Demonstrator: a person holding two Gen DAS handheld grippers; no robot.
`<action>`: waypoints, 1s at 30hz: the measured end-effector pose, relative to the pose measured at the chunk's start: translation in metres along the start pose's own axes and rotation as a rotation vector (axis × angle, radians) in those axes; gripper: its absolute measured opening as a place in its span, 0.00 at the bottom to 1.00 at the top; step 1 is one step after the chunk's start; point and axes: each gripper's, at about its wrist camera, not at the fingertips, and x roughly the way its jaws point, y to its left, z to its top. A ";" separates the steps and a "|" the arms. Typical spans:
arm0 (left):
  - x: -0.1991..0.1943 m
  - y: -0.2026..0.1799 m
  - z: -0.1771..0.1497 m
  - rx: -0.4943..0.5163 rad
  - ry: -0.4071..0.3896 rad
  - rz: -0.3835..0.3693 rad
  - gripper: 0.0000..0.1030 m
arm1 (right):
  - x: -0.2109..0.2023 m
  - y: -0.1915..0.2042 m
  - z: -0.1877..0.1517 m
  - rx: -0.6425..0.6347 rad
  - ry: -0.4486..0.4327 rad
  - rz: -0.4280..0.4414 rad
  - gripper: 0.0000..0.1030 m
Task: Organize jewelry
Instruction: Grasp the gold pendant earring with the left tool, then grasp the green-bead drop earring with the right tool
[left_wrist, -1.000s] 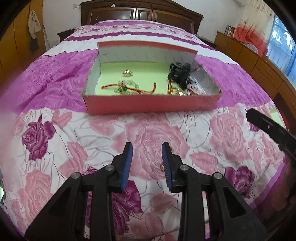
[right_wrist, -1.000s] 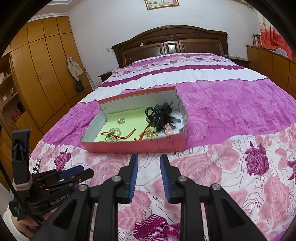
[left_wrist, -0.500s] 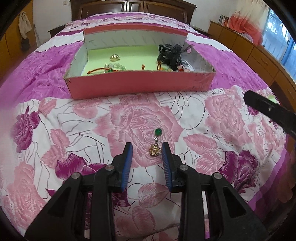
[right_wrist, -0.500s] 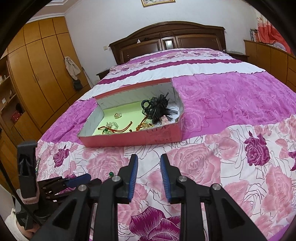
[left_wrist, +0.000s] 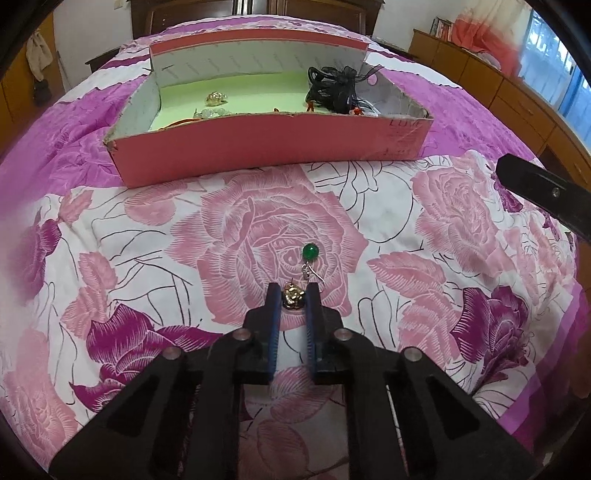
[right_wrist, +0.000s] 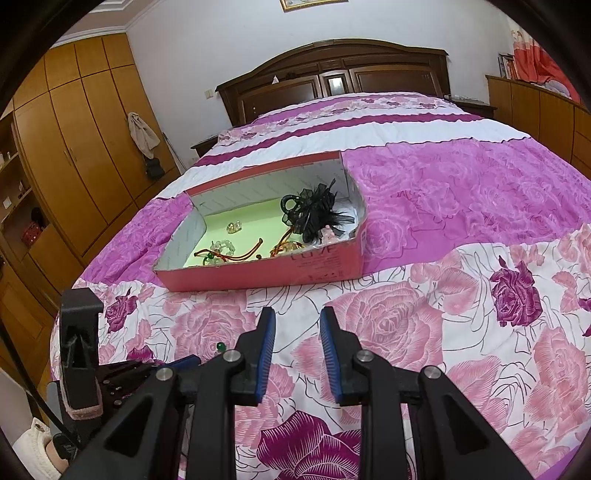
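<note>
A gold earring (left_wrist: 293, 298) with a green bead (left_wrist: 310, 252) on a hook lies on the floral bedspread. My left gripper (left_wrist: 293, 300) is shut on its gold part; the bead sticks out ahead of the tips. The bead also shows in the right wrist view (right_wrist: 220, 346). A pink open box (left_wrist: 273, 142) with a green floor stands beyond, holding a black hair bow (left_wrist: 334, 88), a gold piece (left_wrist: 216, 97) and red cord jewelry (right_wrist: 236, 254). My right gripper (right_wrist: 297, 325) is open and empty above the bedspread, short of the box (right_wrist: 266, 273).
The bed's dark wooden headboard (right_wrist: 332, 77) is at the far end. Wooden wardrobes (right_wrist: 74, 155) line the left wall and a low cabinet (left_wrist: 498, 92) runs along the right. The right gripper's body (left_wrist: 543, 192) shows at the right edge of the left wrist view.
My left gripper moved down and forward to the earring and closed on its gold part. My right gripper drew back slightly and stayed open.
</note>
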 end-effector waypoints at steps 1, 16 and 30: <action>0.000 0.000 0.000 -0.002 -0.002 -0.003 0.05 | 0.000 0.000 0.000 0.000 0.000 0.000 0.27; -0.030 0.038 0.012 -0.087 -0.100 0.059 0.04 | 0.007 0.018 -0.005 -0.023 0.013 0.017 0.27; -0.039 0.075 0.012 -0.163 -0.130 0.102 0.05 | 0.041 0.069 -0.016 -0.093 0.090 0.067 0.27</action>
